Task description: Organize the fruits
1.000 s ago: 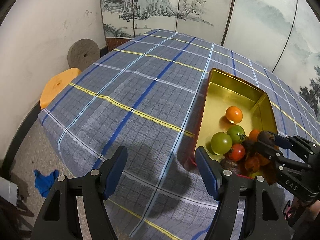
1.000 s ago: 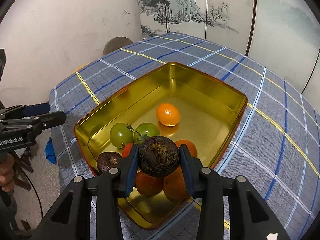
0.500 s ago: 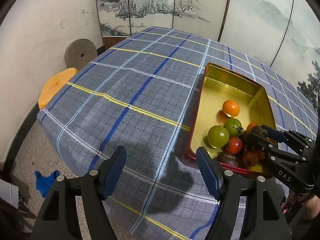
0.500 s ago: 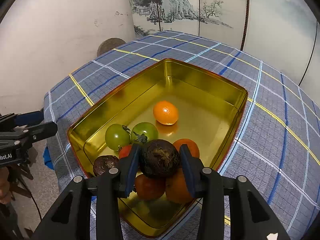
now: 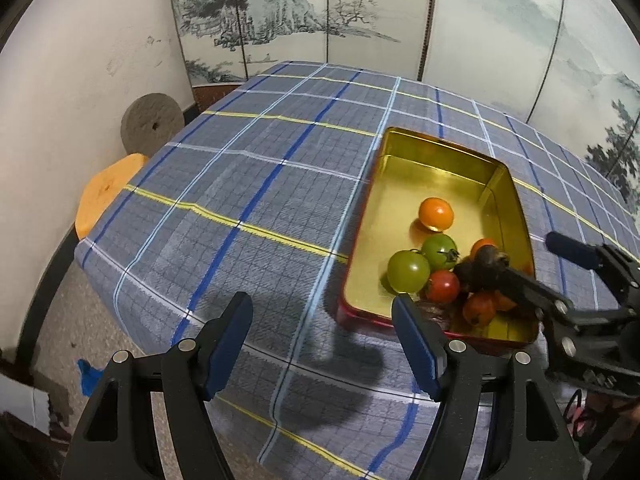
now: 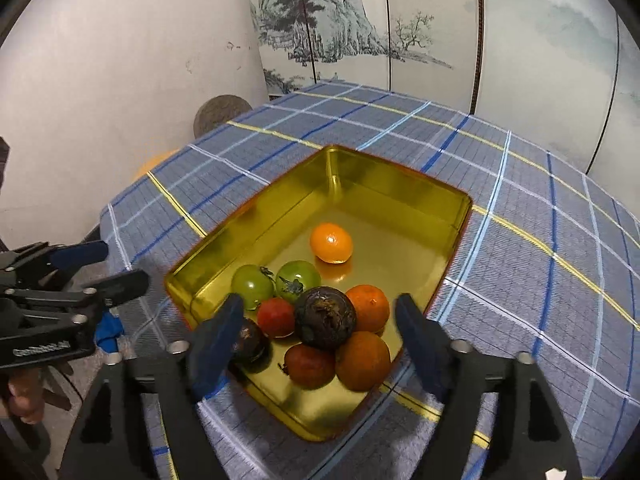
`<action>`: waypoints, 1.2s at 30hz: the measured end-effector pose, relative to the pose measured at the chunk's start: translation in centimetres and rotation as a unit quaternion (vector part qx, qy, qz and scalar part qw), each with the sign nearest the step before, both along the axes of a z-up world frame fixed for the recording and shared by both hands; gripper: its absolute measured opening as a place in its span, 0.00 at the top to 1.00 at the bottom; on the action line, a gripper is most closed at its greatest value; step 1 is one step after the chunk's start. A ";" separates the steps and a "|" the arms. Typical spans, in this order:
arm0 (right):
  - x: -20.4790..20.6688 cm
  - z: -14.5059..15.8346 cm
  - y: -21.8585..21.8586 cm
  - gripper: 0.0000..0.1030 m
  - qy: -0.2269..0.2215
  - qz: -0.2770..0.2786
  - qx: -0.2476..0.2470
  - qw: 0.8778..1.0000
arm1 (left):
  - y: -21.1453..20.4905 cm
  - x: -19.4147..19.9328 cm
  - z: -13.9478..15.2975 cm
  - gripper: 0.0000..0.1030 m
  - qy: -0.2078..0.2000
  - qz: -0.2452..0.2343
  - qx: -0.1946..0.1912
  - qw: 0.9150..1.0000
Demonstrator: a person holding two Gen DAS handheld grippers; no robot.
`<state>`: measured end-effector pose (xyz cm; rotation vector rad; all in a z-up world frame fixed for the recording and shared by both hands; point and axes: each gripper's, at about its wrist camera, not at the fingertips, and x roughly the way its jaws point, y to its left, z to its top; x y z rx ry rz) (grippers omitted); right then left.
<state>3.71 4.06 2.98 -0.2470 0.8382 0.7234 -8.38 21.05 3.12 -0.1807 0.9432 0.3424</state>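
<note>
Nine fruits, a dark purple wrinkled round fruit topmost, sit in the gold metal tray near the tabletop's edge; right tongs opening, released; left tongs half-open, empty; no fruit visible outside.

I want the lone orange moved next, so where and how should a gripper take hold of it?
Grip the lone orange across its widest middle, coming from above with open jaws. It is round, so no side is special, and it sits apart from the pile on the gold tin's bare floor, with room for a finger on either side.
</note>
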 end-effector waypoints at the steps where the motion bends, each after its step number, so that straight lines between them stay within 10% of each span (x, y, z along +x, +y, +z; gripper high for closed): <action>1: -0.2 0.3 -0.2 0.10 -0.002 -0.002 0.000 1.000 | -0.2 0.0 0.1 0.30 0.000 -0.001 0.001 1.000; 36: -3.5 -2.6 -3.8 0.01 0.045 -0.052 -0.075 0.995 | -6.7 0.9 0.2 0.30 0.014 -0.053 0.001 0.998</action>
